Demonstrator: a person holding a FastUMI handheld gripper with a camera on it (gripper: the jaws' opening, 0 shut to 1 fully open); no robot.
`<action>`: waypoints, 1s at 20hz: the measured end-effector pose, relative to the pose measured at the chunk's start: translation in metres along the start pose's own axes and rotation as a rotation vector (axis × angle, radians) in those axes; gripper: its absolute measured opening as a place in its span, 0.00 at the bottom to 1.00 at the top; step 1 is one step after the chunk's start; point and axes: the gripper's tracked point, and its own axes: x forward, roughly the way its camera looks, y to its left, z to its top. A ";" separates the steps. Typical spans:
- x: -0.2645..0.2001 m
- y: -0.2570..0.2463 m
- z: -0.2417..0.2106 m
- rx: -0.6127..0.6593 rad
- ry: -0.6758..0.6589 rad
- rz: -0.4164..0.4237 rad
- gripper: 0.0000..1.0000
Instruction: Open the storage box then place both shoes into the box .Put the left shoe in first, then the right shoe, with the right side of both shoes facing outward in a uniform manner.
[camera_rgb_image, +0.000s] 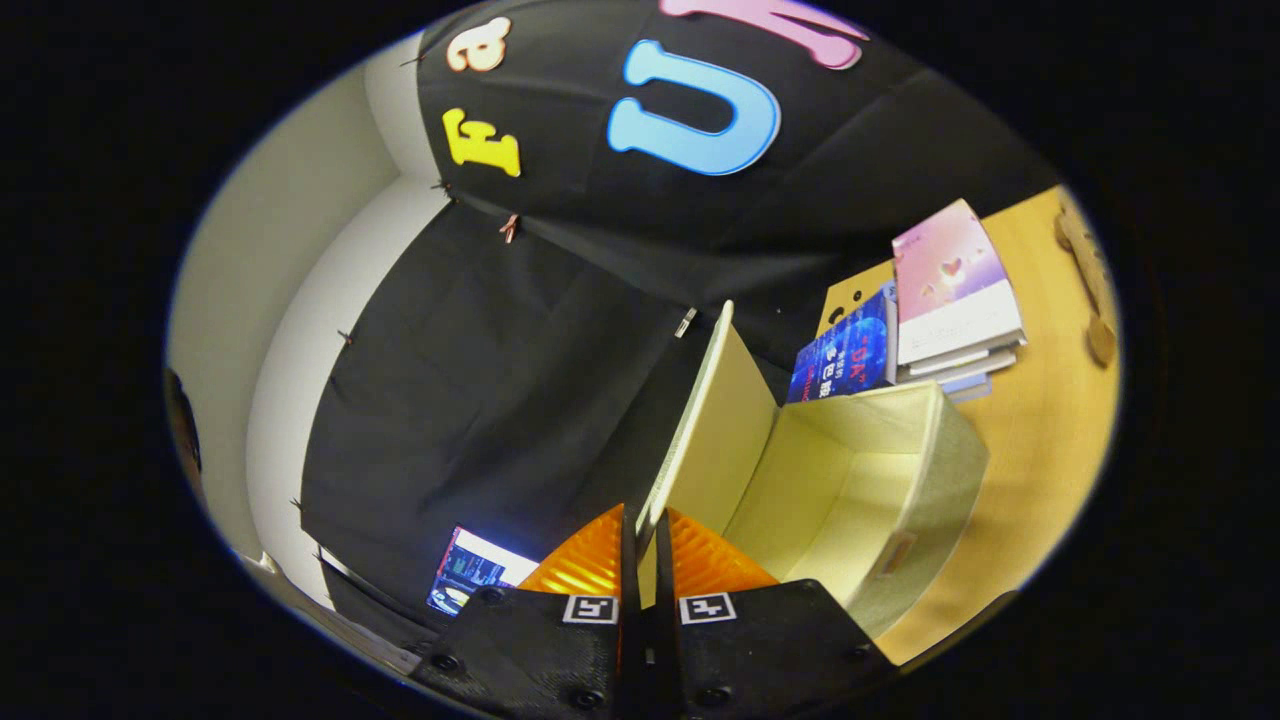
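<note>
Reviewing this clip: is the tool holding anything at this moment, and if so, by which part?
Yes. The tool is shut on the storage box's lid, pinching its free edge, with the lid swung up above the open storage box.

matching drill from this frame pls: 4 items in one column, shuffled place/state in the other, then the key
Things:
1. lid
2. storage box
3. stack of books
4. gripper

Places/states:
A. on the table beyond the box
B. open, inside bare
C. raised, edge pinched between the fingers
D. shut on the lid's edge

Pairs: 1-C, 2-B, 3-A, 4-D
</note>
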 end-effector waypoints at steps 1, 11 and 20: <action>0.010 0.010 0.001 -0.024 0.003 0.000 0.08; 0.129 0.063 -0.032 -0.238 0.044 -0.008 0.08; 0.210 0.052 -0.073 -0.236 0.076 -0.065 0.09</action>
